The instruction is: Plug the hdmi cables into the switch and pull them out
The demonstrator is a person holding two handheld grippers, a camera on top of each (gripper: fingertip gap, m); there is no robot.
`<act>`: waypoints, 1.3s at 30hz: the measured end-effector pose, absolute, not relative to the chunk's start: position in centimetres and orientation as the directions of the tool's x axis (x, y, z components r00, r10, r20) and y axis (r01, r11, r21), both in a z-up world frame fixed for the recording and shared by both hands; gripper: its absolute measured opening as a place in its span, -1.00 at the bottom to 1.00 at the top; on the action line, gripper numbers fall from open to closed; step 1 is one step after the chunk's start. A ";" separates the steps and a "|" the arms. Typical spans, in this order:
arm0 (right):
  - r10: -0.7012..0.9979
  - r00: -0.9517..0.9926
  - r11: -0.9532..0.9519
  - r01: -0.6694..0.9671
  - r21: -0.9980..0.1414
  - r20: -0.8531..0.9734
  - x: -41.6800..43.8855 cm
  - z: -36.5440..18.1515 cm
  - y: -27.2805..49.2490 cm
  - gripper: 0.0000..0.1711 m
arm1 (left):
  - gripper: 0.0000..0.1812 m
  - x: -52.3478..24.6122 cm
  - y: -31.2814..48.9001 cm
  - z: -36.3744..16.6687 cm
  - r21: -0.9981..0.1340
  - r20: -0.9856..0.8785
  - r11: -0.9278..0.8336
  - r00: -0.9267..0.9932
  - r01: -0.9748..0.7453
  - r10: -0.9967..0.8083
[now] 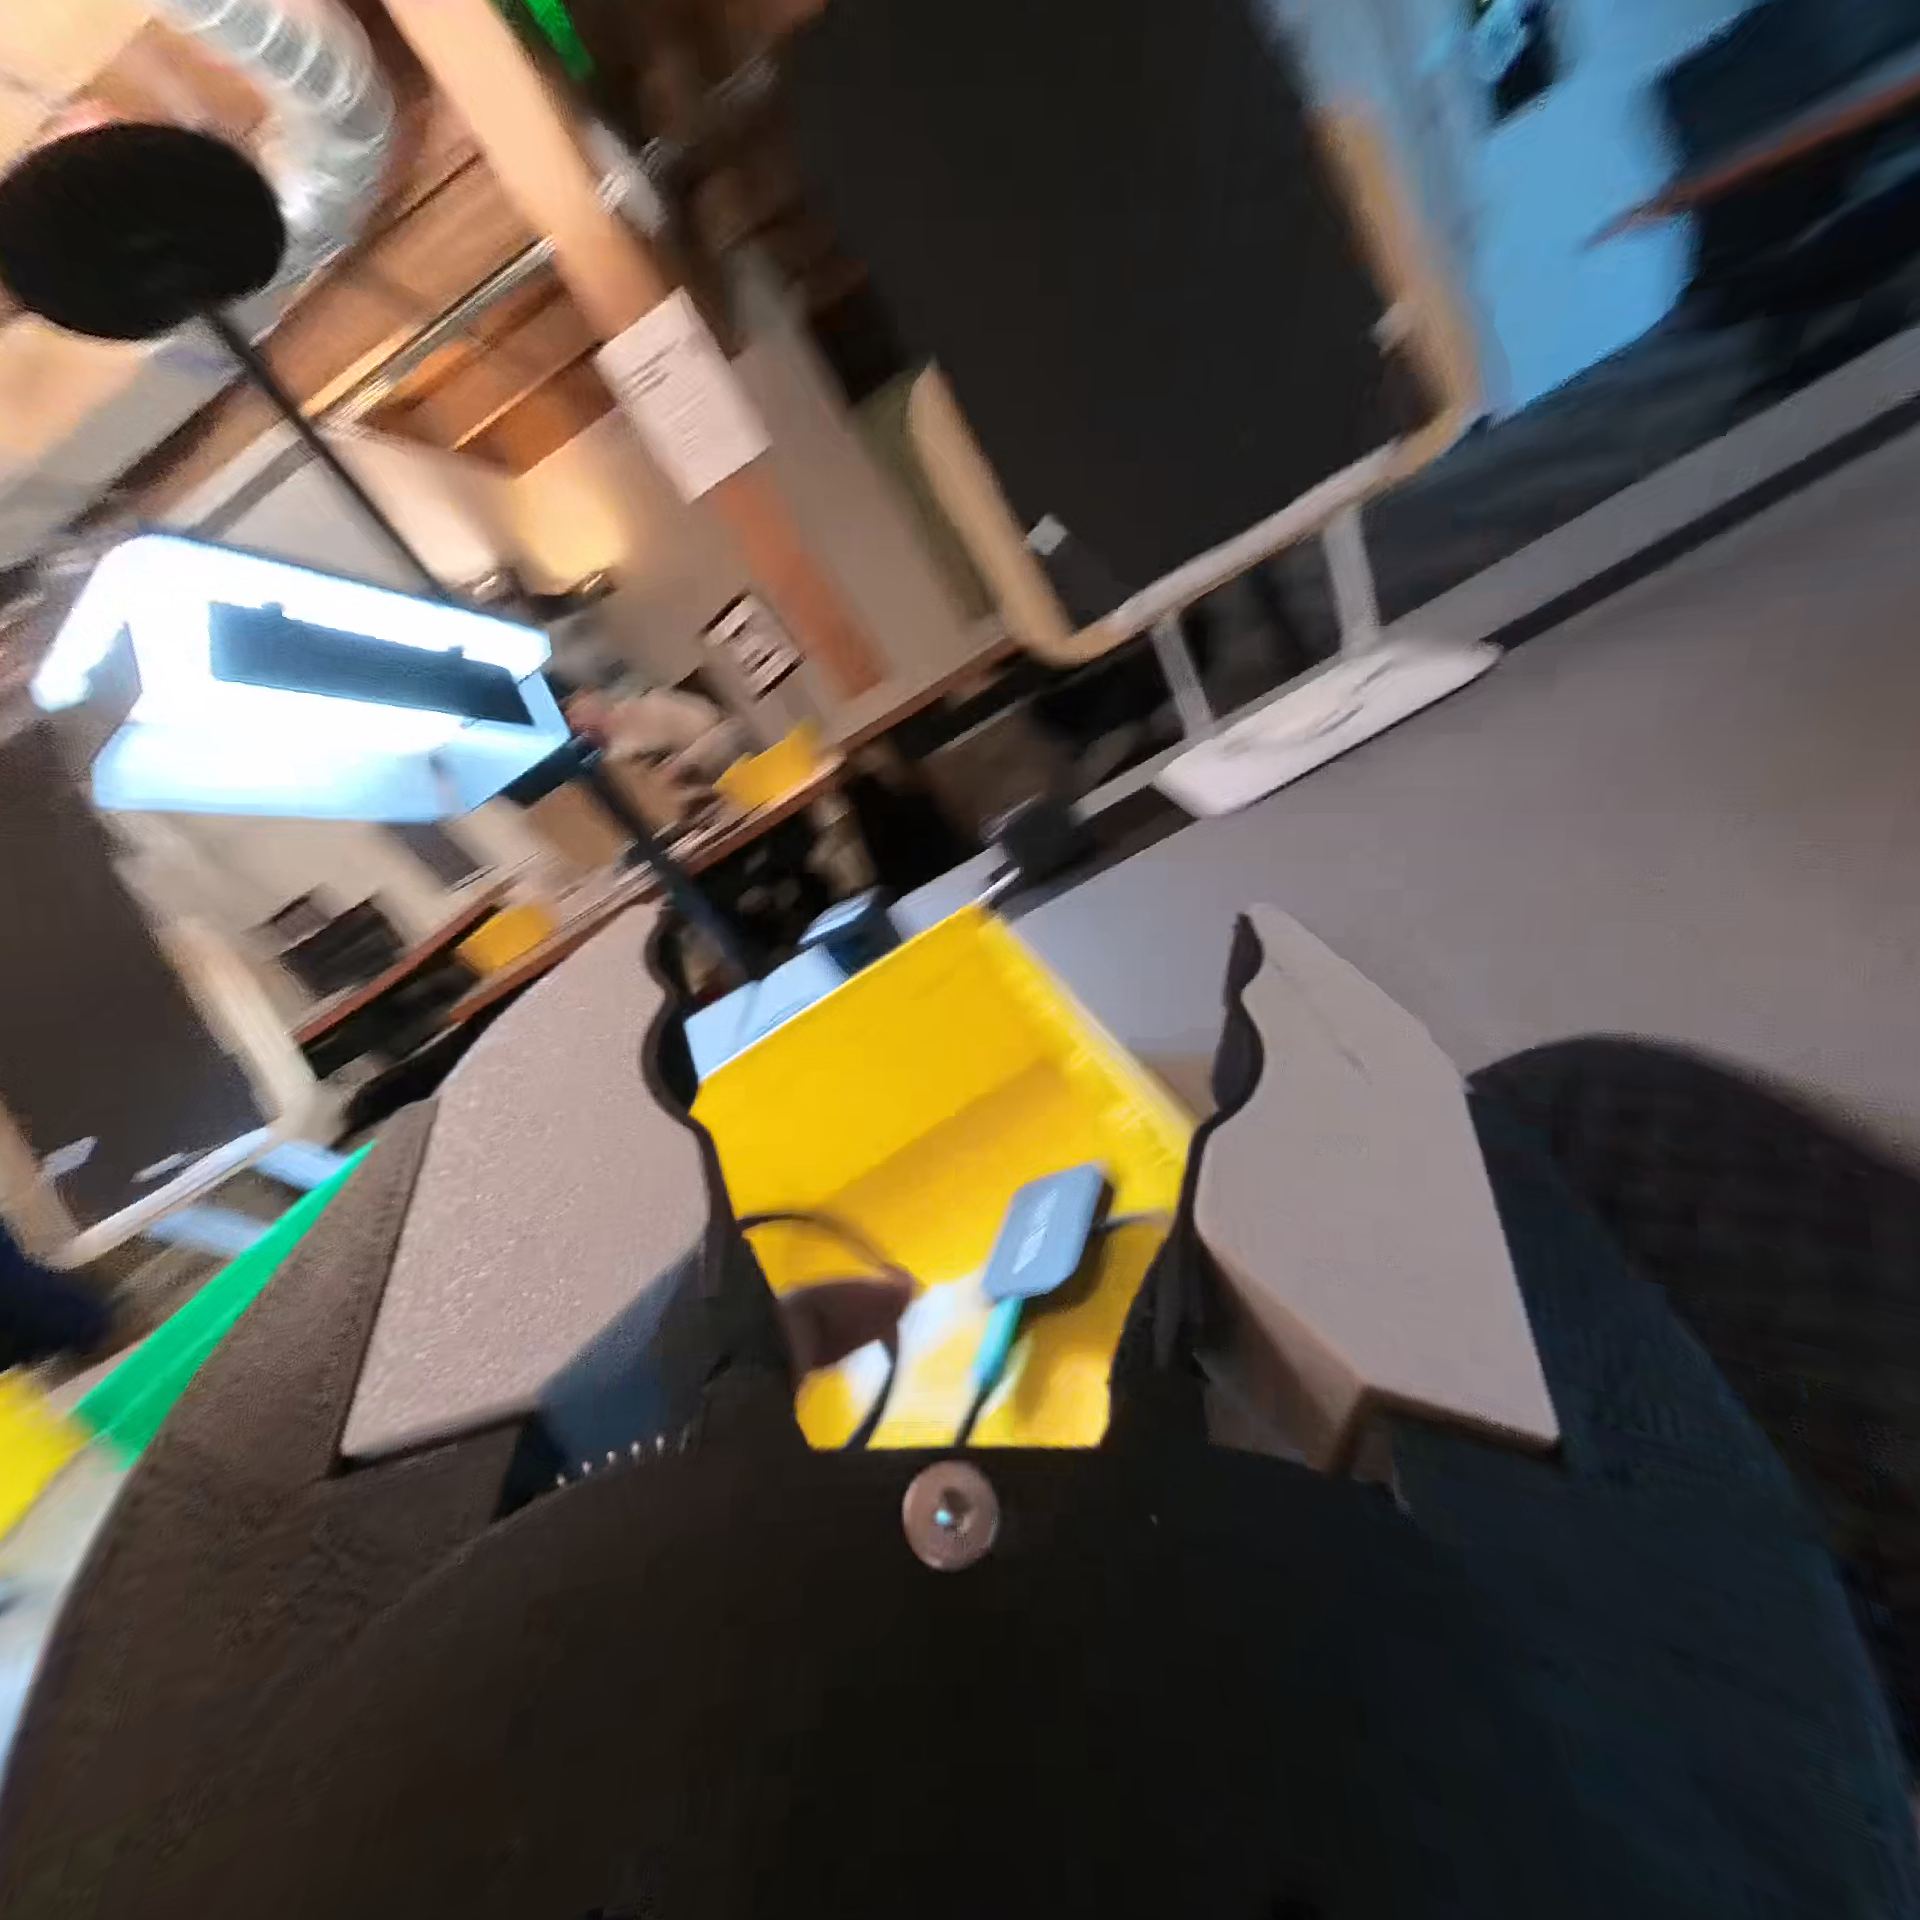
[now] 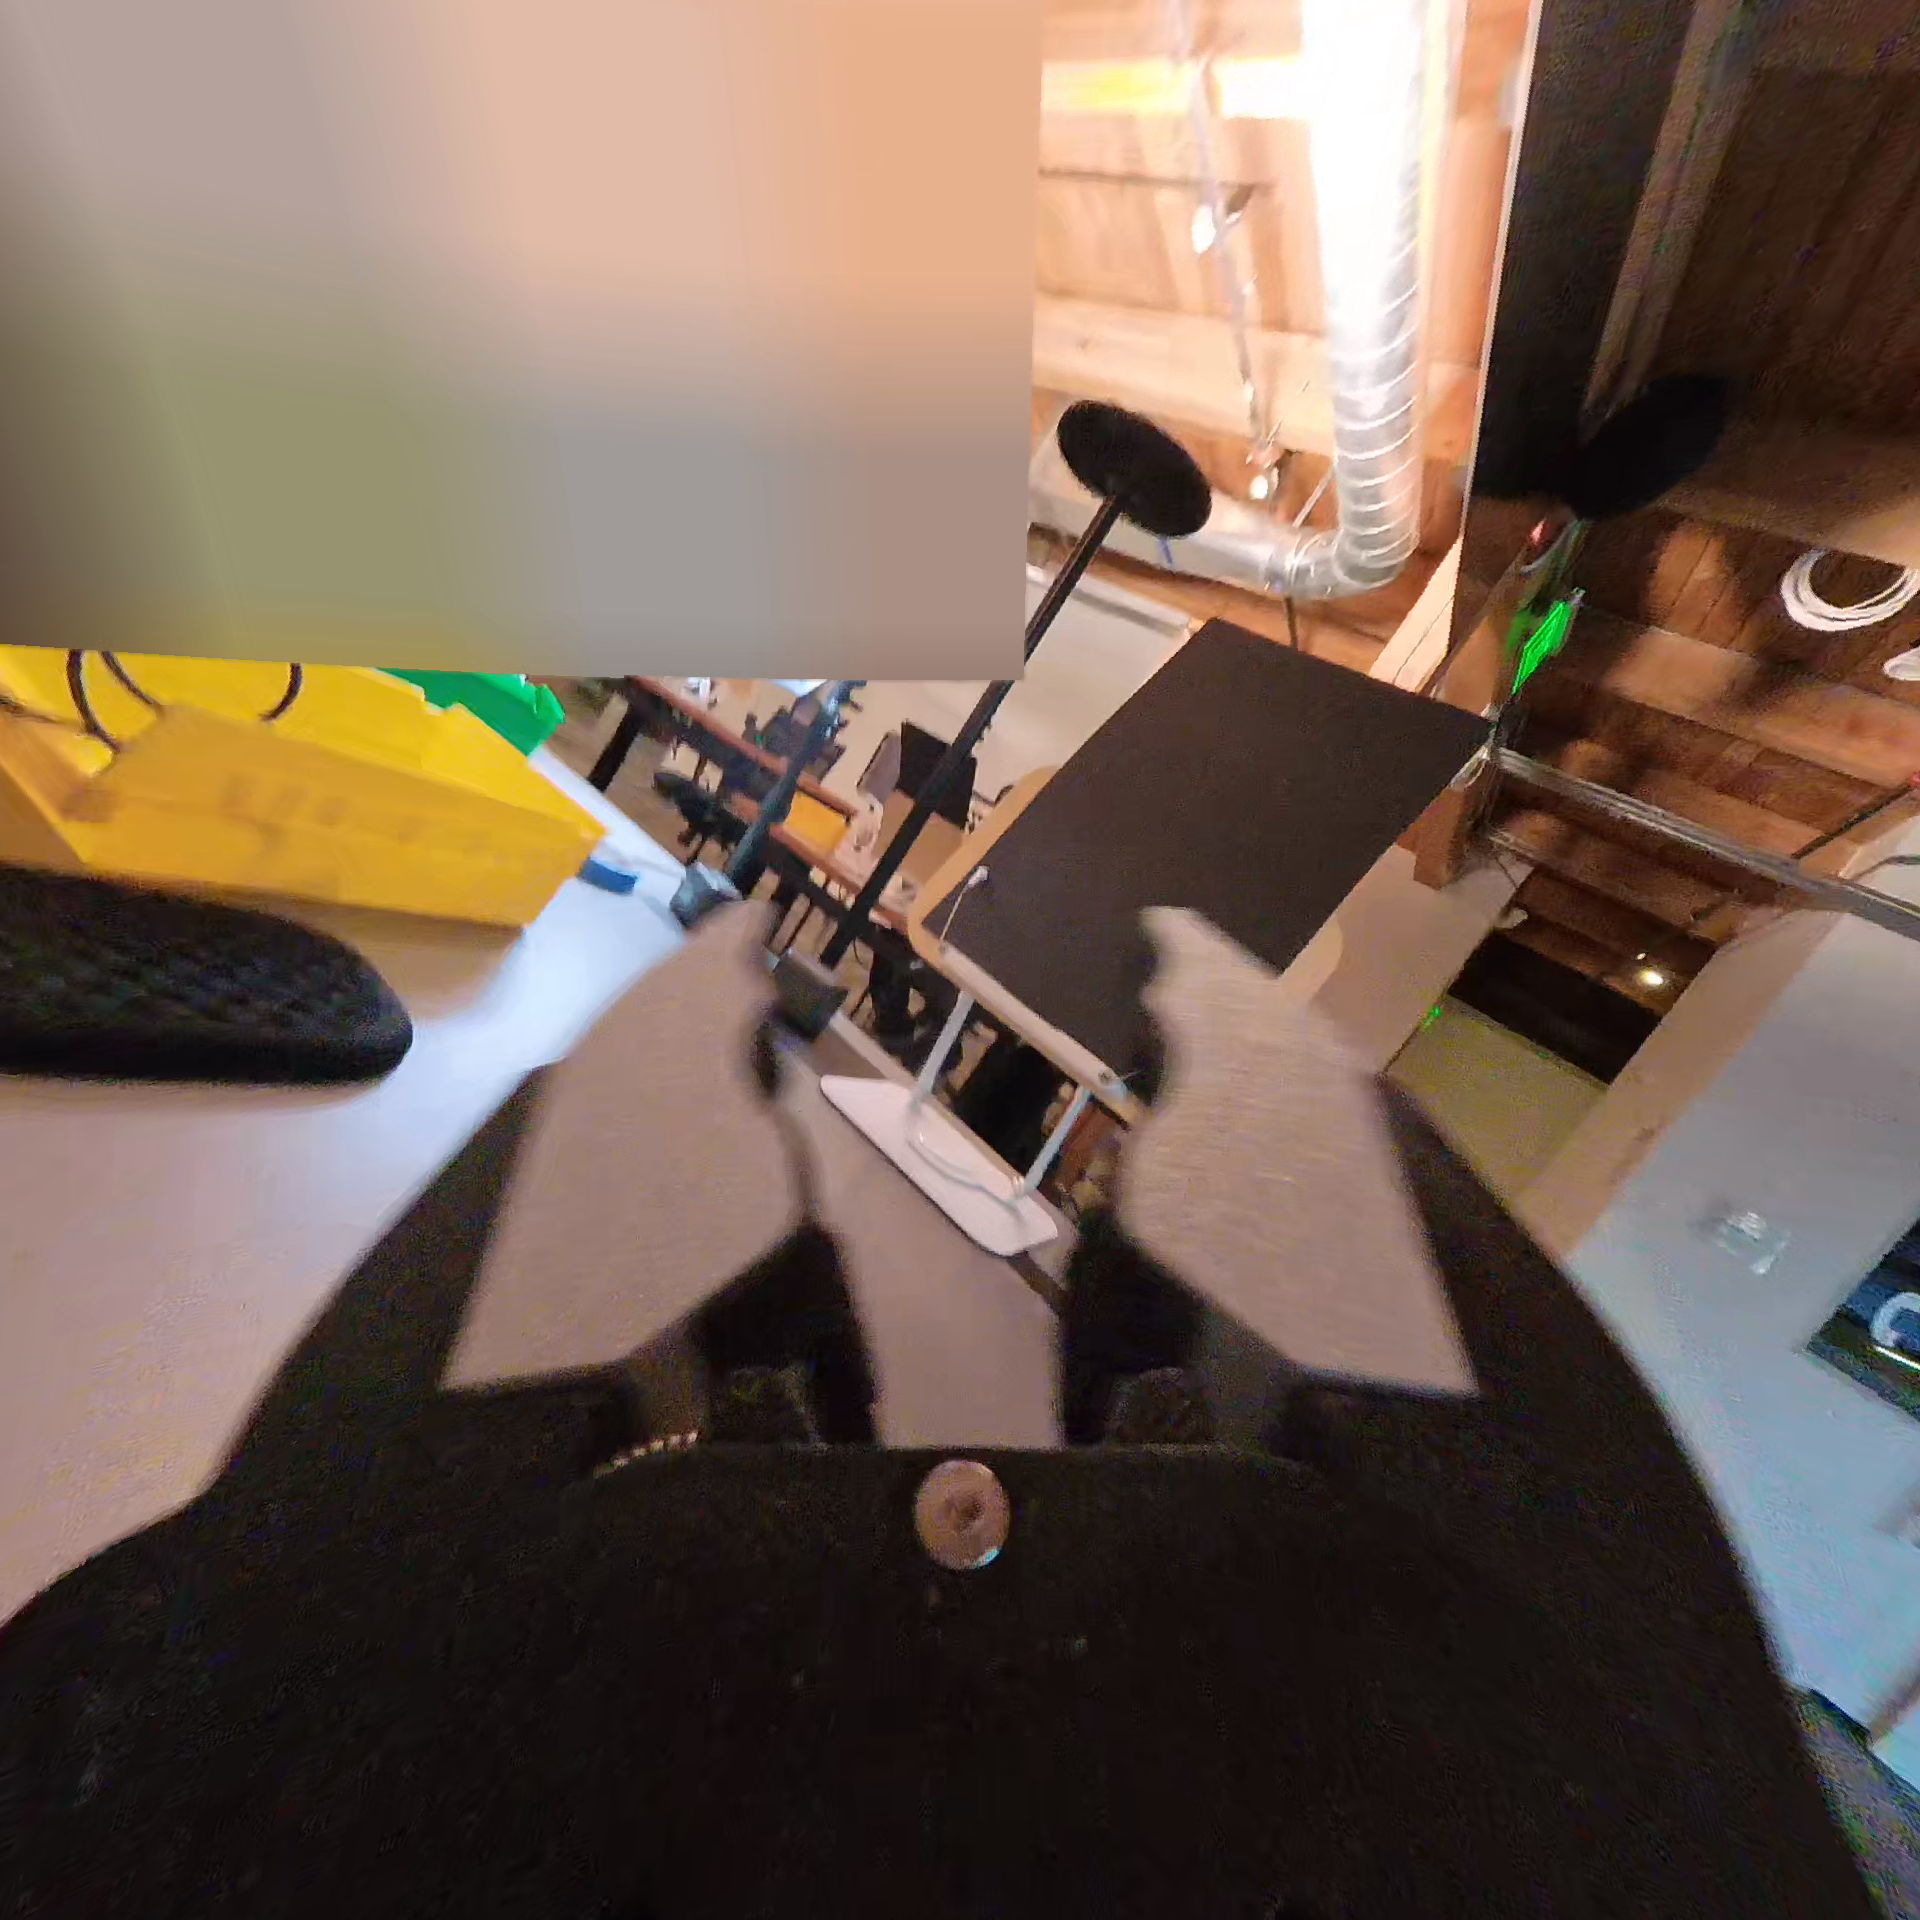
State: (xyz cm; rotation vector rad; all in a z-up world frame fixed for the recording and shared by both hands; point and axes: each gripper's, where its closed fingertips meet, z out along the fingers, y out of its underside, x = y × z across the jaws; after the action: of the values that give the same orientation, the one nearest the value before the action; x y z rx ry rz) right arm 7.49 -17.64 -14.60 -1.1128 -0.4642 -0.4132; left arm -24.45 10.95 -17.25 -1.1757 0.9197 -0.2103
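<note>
Between my left gripper's [image 1: 951, 1049] fingers [image 1: 551, 1174] I see the yellow plastic bin [image 1: 935, 1081] on the table; the flat grey rounded switch [image 1: 1044, 1226] lies inside it, black cables [image 1: 821, 1231] left of it.

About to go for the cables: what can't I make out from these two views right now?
- Left wrist view: the grey switch in the yellow bin is motion-blurred; its ports are unreadable.
- Same view: the black cables run behind the left gripper.
- Right wrist view: the right gripper points away; bin contents are unclear.
</note>
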 end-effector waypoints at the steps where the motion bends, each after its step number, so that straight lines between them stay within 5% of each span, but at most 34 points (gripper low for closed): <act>1: -0.093 0.808 0.346 0.574 -0.742 0.582 7.6 -15.1 -17.8 -1.00 | -0.06 -25.9 12.3 -17.9 -0.836 -0.547 0.389 0.650 -0.388 -0.528; 3: -0.110 0.806 0.349 0.579 -0.737 0.581 7.5 -14.8 -18.1 -1.00 | -0.30 -28.1 14.8 -19.3 -0.761 -0.648 0.337 0.620 -0.555 -0.442; 10: -0.140 0.816 0.296 0.575 -0.762 0.561 8.9 -15.4 -17.8 -0.68 | -0.37 -30.6 24.0 -23.6 -0.566 -0.747 0.108 0.453 -0.817 -0.487; 14: -0.133 0.811 0.279 0.582 -0.764 0.570 9.0 -15.5 -17.8 -0.65 | -0.65 -32.2 26.8 -27.0 -0.416 -0.771 -0.025 0.367 -0.909 -0.521; 15: -0.136 0.812 0.278 0.581 -0.765 0.567 9.1 -15.5 -17.8 -0.65 | -0.84 -32.6 27.3 -27.5 -0.405 -0.769 -0.054 0.372 -0.913 -0.520; 18: -0.138 0.820 0.269 0.570 -0.776 0.555 9.5 -15.8 -17.8 -0.64 | -0.87 -33.0 27.6 -26.5 -0.465 -0.754 -0.091 0.448 -0.881 -0.480; 27: -0.146 0.807 0.226 0.591 -0.775 0.573 9.5 -16.6 -16.7 -0.62 | -0.87 -29.6 22.9 -12.1 -0.763 -0.626 0.382 0.744 -0.521 -0.234; 39: -0.101 0.795 0.156 0.607 -0.779 0.599 9.2 -18.1 -15.3 -0.53 | -0.84 -28.3 13.5 0.5 -0.569 -0.395 0.777 0.918 -0.269 0.029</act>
State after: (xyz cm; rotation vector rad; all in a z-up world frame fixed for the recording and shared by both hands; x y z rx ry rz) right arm 9.21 -15.34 -18.14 -1.3269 -0.4621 -0.5333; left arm -28.32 13.48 0.50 -0.6654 0.3799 0.1659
